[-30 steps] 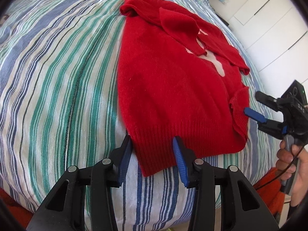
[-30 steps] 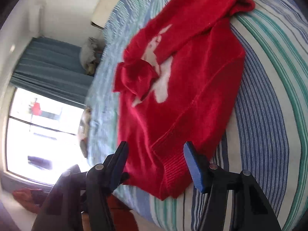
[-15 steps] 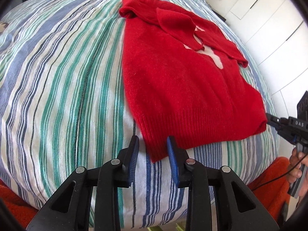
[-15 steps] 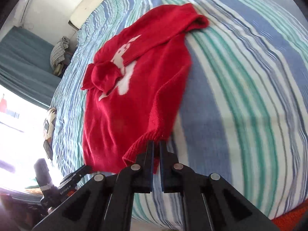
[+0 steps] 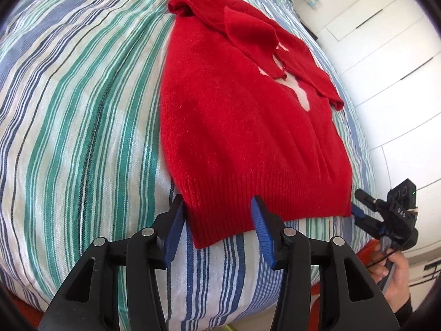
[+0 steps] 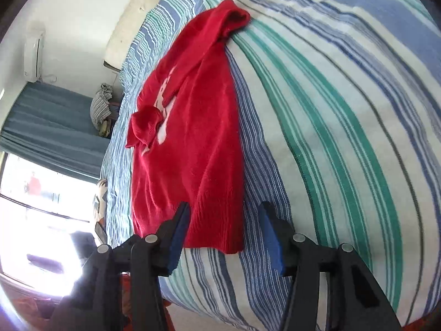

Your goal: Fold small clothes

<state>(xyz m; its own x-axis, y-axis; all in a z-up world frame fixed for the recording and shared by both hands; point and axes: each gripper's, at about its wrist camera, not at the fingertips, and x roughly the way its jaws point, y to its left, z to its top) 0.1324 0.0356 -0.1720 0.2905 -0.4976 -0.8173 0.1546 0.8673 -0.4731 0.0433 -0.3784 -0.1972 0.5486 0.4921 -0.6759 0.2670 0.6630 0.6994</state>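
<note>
On the left, the striped blue, green and white bed cover (image 5: 82, 127) stretches away bare. Moving in, the left gripper (image 5: 216, 230) sits at the near left corner of the red knitted sweater (image 5: 242, 127), its blue pads (image 5: 173, 234) apart on either side of the ribbed hem (image 5: 248, 204). The jaws have just been opening; the hem corner lies between them, but the pads do not press on it. I judge this a release after tugging the hem straight.

The sweater lies flat on the bed, body smooth, both sleeves folded in across the white chest motif (image 5: 300, 93), neck end farthest from the person. That layout suits a fold from hem up toward the collar.

Further right, the right gripper (image 6: 224, 237) hovers at the other hem corner, held by the person's hand (image 5: 394, 273) in the left wrist view. Its jaws have also just been opening and now stand moderately wide, with the corner between them but not clamped.

Half a second ago the right jaws were pinched shut on that corner and the hem ran skewed; now the hem lies squarer to the bed edge. A second ago that right edge was bunched and curled; it is flat now.
</note>
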